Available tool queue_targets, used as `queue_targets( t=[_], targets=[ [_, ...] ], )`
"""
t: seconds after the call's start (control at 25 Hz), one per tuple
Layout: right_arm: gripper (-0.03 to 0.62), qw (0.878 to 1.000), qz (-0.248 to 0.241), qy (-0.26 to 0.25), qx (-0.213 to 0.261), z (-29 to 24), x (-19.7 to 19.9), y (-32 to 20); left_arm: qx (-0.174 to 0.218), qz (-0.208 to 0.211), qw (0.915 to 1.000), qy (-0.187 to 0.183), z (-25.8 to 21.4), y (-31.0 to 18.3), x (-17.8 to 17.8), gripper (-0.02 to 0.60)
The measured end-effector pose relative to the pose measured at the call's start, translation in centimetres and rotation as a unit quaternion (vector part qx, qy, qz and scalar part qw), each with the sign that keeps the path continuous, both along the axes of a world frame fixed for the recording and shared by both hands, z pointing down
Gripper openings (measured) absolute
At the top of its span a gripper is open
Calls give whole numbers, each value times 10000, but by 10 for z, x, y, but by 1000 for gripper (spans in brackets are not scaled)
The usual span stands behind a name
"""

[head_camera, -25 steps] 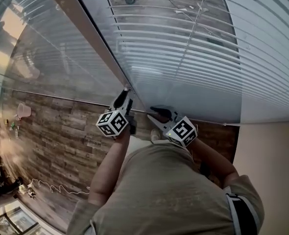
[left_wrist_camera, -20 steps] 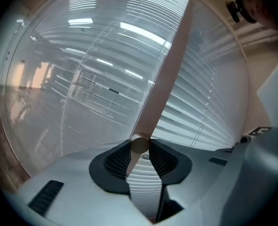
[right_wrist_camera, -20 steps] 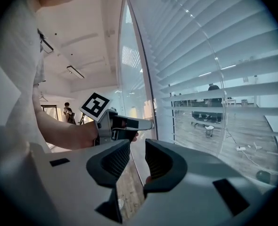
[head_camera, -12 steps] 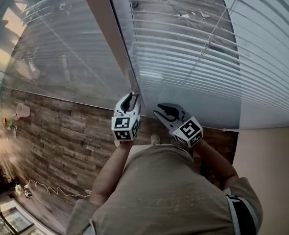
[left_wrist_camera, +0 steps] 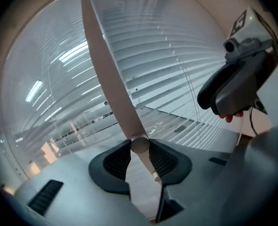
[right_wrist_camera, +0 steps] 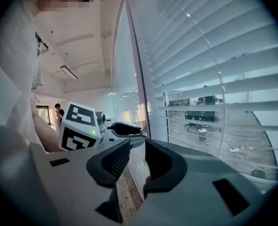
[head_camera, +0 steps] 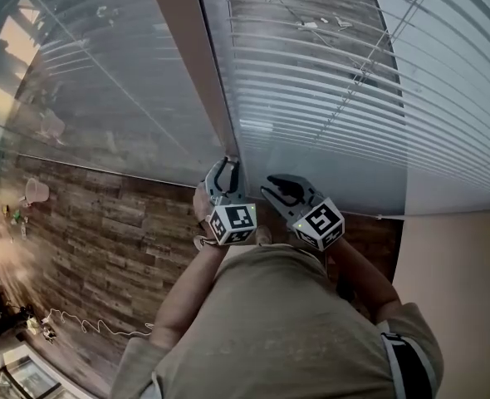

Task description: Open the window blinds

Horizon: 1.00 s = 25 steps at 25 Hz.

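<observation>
The blinds (head_camera: pixel 336 98) are found lowered over the whole window, down to near the floor. The slats are tilted partway: the room beyond is seen in strips between them, more so in the upper part than the lower. The task is therefore judged part done, with further tilting or raising left to do. The rod (left_wrist_camera: pixel 114 94) hangs at the blinds' left edge, beside the window post (head_camera: pixel 197 65). Its lower end is clamped between the jaws of the left gripper (head_camera: pixel 222 169). The right gripper (right_wrist_camera: pixel 137 150) is held just beside the left. Its jaws stand narrowly apart, with nothing gripped.
</observation>
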State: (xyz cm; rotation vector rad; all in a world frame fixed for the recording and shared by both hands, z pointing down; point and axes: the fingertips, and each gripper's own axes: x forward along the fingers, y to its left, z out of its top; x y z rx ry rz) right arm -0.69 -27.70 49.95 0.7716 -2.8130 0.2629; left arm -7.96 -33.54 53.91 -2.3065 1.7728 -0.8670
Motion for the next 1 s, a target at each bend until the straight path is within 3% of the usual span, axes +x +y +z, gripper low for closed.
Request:
queue_targets(
  t=[0.12,0.24,0.36,0.44,0.48,0.52,0.64,0.76,0.84,0.88,0.92,1.0],
  targets=[
    [106,10000,-12,11,-31,-5,-1,-2,280,-17,9987,-419,-10,-2,1,133],
    [106,9999,-50,24,-99,-4,1,0,360,72,9988,-315,-12,0,2,137],
    [106,9996,-167,95,-214,3,3,7,259,82,9990,350,-11,7,0,202],
    [106,9992,-253,145,-274,7,5,12,8,7,9911,1334,-8,9,-2,204],
    [106,9990,-287,164,-297,10,5,14,-129,-39,9799,1988,-8,9,-3,204],
    [106,9988,-316,180,-316,12,6,15,-223,-89,9637,2660,-10,8,-4,204],
    [106,9984,-383,211,-351,12,8,17,-274,-240,9051,4237,-27,4,-9,204],
    [106,9981,-425,232,-380,7,9,19,-503,-503,8504,5214,-34,-2,-12,197],
    [106,9980,-434,246,-391,1,10,19,-634,-689,8241,5587,-34,-4,-15,159],
    [106,9980,-434,250,-391,-1,10,19,-657,-730,8193,5649,-34,-5,-17,137],
    [106,9980,-430,251,-391,-2,10,18,-664,-729,8231,5593,-35,-5,-17,137],
    [106,9981,-422,247,-382,-3,11,19,-650,-673,8506,5175,-36,-5,-15,135]
  ],
)
